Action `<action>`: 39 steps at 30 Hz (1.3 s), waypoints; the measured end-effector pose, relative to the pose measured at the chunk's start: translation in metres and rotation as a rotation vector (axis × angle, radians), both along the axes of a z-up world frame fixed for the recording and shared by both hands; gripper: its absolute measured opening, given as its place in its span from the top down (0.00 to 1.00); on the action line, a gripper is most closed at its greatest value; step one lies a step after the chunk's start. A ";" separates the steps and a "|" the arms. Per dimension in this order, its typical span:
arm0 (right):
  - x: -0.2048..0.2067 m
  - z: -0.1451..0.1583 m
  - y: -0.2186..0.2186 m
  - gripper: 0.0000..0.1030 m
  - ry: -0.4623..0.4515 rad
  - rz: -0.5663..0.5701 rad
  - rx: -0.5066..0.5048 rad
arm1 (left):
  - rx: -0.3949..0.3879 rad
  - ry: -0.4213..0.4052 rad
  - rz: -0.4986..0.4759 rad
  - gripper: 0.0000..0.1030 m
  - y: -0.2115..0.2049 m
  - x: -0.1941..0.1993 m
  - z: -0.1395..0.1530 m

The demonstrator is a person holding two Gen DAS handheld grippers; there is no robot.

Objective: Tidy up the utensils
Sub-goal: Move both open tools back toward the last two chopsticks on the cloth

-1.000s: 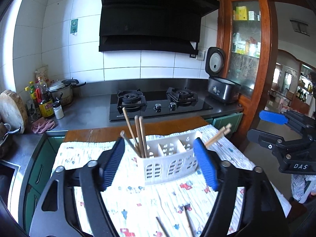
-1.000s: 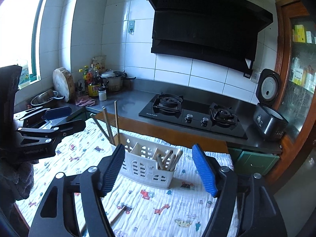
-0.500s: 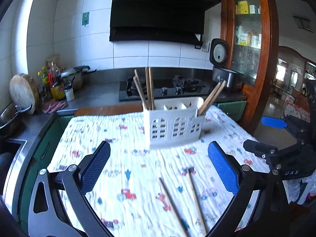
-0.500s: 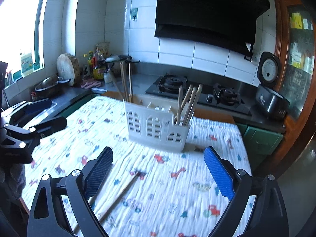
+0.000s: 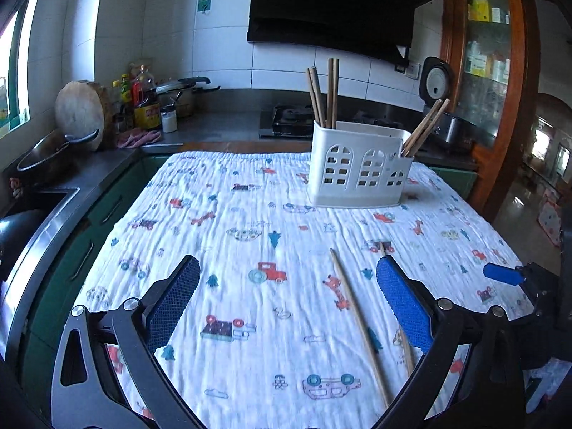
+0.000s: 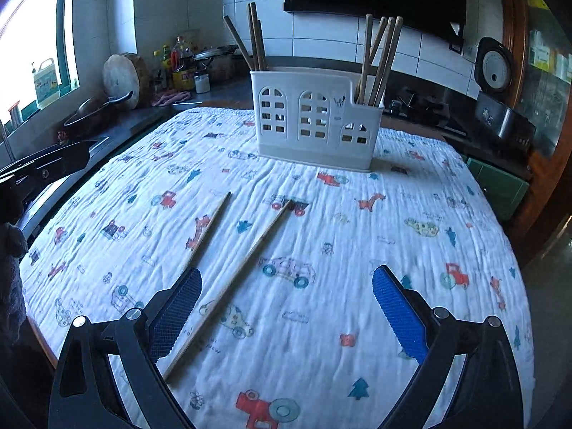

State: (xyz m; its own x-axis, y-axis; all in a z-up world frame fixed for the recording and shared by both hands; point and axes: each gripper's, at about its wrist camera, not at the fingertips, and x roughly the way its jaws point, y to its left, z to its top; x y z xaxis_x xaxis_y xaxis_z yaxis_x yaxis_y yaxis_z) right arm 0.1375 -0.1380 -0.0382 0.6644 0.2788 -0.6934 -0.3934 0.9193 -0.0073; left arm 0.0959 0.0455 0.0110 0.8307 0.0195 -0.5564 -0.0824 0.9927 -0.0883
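Kitchen counters and a gas hob ring a surface (image 6: 447,193) covered by a white cloth printed with little cars. On it stands a white slotted utensil caddy (image 6: 314,121), chopsticks already upright in its left and right end compartments. Two loose chopsticks (image 6: 236,279) lie on the cloth nearer the camera, roughly parallel and a little apart.

The left gripper (image 5: 286,300) is spread wide with nothing between its pads. The right gripper (image 6: 286,307) is also wide, its jaws opening a touch more, with one loose chopstick running past its left pad but not pinched.

To do this step well, I would centre one stick between the pads, come down low, and close across its middle so it does not pivot.

Compared with a second ago, both grippers are wider and lower, and the caddy sits farther off.
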 end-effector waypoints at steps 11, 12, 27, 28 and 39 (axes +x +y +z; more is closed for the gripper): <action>-0.012 -0.024 0.018 0.09 0.061 -0.034 -0.007 | -0.023 0.051 0.050 0.05 0.021 -0.016 -0.026; -0.013 -0.026 0.020 0.09 0.064 -0.032 -0.011 | -0.024 0.053 0.052 0.05 0.022 -0.016 -0.027; -0.011 -0.039 0.036 0.09 0.086 -0.083 -0.085 | -0.063 0.076 0.063 0.05 0.035 -0.022 -0.042; -0.011 -0.040 0.036 0.09 0.089 -0.083 -0.085 | -0.064 0.076 0.063 0.05 0.035 -0.022 -0.042; -0.011 -0.046 0.049 0.30 0.076 -0.112 -0.145 | -0.103 0.083 0.079 0.05 0.049 -0.024 -0.049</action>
State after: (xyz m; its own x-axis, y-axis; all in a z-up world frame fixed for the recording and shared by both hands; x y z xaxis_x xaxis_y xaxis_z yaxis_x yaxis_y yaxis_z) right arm 0.1262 -0.0888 -0.0838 0.6297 0.0999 -0.7704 -0.2934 0.9488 -0.1168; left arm 0.0719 0.0941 -0.0380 0.7800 0.0223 -0.6254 -0.1715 0.9687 -0.1795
